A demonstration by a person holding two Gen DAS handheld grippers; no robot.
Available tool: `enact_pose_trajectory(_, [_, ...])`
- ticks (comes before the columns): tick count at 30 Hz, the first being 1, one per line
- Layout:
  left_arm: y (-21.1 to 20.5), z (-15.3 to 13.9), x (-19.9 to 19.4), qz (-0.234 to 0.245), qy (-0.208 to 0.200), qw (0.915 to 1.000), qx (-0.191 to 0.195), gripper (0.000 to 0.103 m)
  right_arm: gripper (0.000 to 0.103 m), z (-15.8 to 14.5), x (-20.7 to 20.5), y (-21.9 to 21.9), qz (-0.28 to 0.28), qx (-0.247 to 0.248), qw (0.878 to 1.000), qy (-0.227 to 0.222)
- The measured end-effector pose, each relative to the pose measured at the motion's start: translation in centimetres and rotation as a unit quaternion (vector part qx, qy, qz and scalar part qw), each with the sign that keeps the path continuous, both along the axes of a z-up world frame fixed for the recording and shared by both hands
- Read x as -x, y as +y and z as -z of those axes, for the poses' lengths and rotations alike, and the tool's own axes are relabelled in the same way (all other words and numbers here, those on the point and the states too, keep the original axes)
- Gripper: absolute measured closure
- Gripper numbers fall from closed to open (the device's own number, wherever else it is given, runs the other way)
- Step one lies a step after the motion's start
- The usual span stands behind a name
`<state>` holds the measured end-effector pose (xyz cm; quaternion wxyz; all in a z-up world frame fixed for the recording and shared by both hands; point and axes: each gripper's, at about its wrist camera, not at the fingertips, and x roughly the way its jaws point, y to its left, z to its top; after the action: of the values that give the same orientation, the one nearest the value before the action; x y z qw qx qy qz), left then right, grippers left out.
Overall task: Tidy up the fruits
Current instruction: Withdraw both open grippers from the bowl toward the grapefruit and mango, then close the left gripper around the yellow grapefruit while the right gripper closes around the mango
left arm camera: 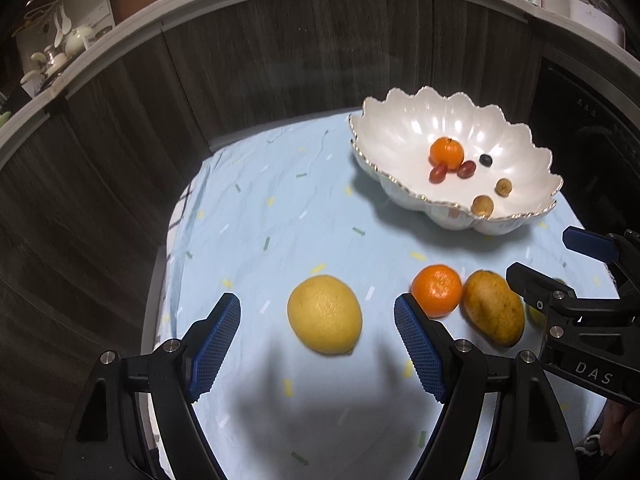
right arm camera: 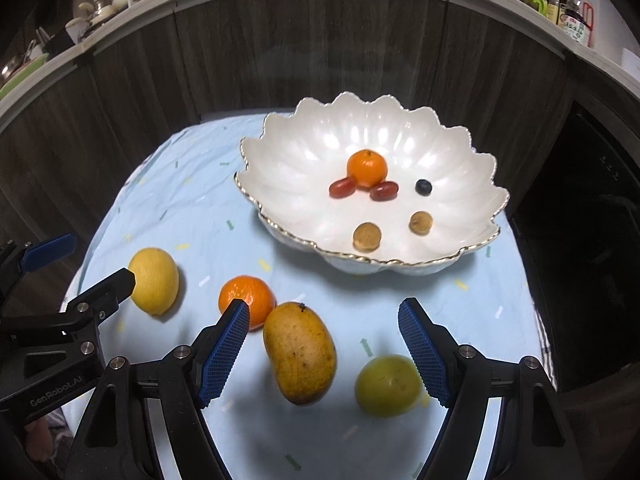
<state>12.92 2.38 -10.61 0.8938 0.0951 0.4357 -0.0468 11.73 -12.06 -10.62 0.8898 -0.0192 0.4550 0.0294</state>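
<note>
The left gripper (left arm camera: 318, 346) has its fingers (left arm camera: 216, 344) spread wide with nothing between the pads; the lemon (left arm camera: 325, 314) lies on the tabletop (left arm camera: 280, 208) just ahead, framed by them. The right gripper (right arm camera: 324, 352) is likewise spread and empty, its fingers (right arm camera: 422, 350) flanking the mango (right arm camera: 300, 354) and the green fruit (right arm camera: 386, 385), both resting on the blue cloth. A tangerine (right arm camera: 245, 300) sits touching the mango's far end, between it and the lemon. Farther off stands the white scalloped bowl (right arm camera: 280, 160), holding a second tangerine (right arm camera: 367, 167), two red grapes (right arm camera: 342, 187), a dark berry (right arm camera: 423, 187) and two brown fruits (right arm camera: 367, 235).
</note>
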Motion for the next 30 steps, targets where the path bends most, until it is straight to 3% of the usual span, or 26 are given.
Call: enact_pose_trajectory(30, [0.9,5.5,-3.3,-0.013,0.092,0.9957,0.002,0.021,0.026,5.3,-2.7,1.1,-0.022,0.016,0.994,0.108])
